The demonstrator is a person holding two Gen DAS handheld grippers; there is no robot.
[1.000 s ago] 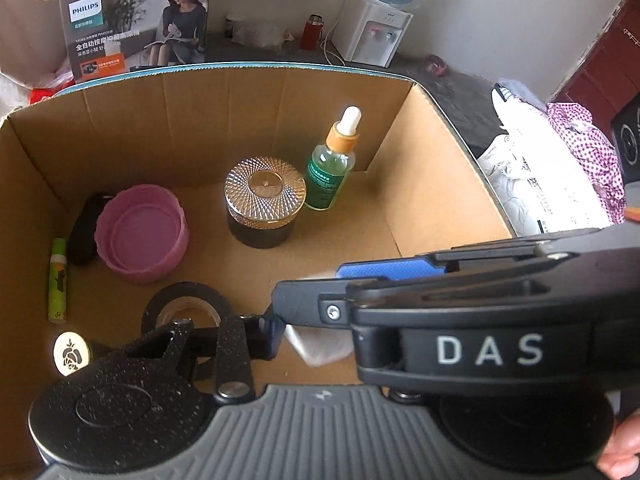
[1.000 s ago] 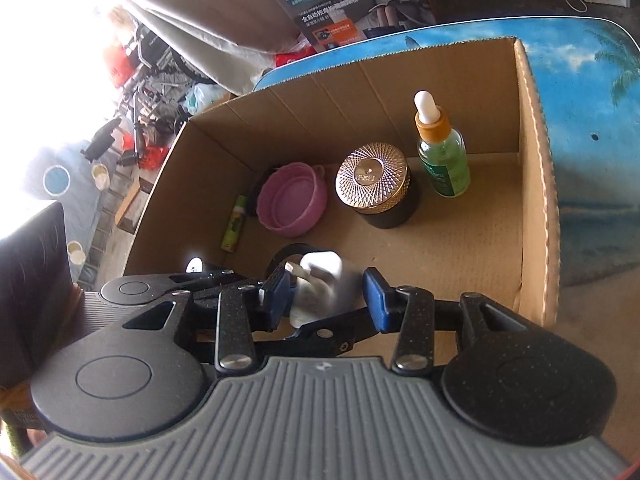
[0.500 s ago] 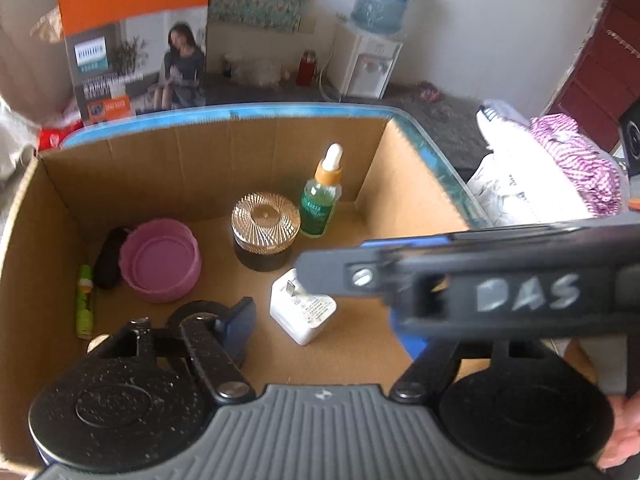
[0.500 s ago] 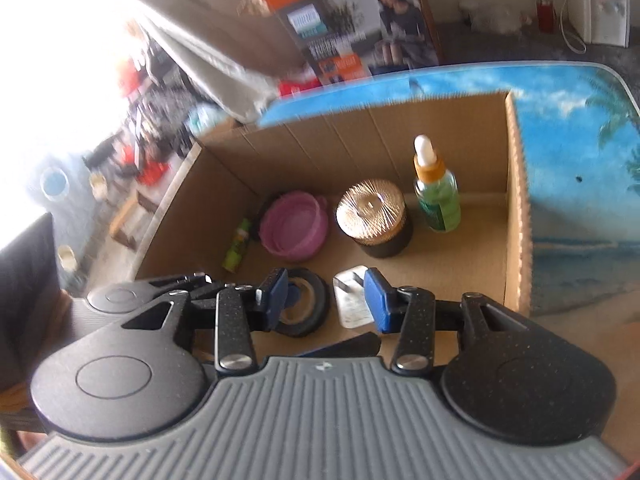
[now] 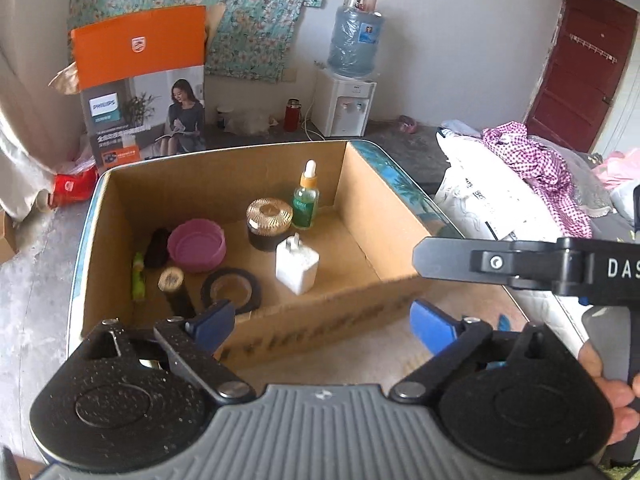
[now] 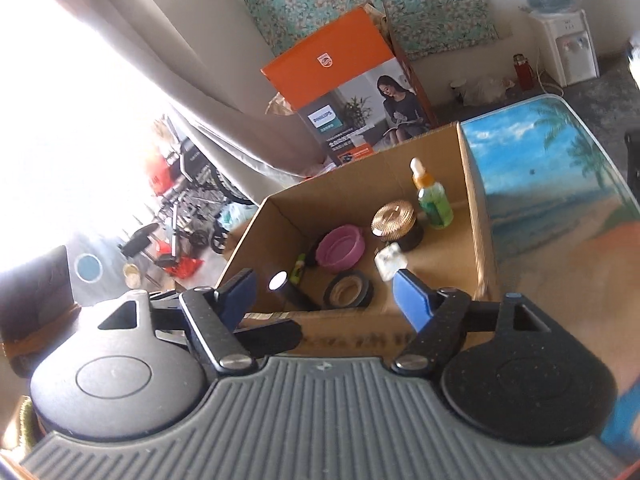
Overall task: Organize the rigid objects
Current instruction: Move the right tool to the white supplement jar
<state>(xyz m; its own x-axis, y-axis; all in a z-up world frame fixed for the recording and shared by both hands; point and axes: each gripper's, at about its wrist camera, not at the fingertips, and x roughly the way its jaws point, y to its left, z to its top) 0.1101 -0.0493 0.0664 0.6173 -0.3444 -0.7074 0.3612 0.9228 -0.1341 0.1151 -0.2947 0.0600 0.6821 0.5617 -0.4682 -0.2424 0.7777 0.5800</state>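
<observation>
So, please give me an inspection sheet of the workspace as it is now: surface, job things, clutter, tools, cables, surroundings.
Surface: beach-print table, bearing the cardboard box.
Job's things: in the box, white charger, dropper bottle, gold-lidded jar, pink cup, tape roll, green stick, black tube.
Clutter: nothing seen on the table outside the box.
Tools: left tool open, empty; right tool open, empty.
Cables: white cord by the water dispenser.
Surroundings: Philips carton, red door.
</observation>
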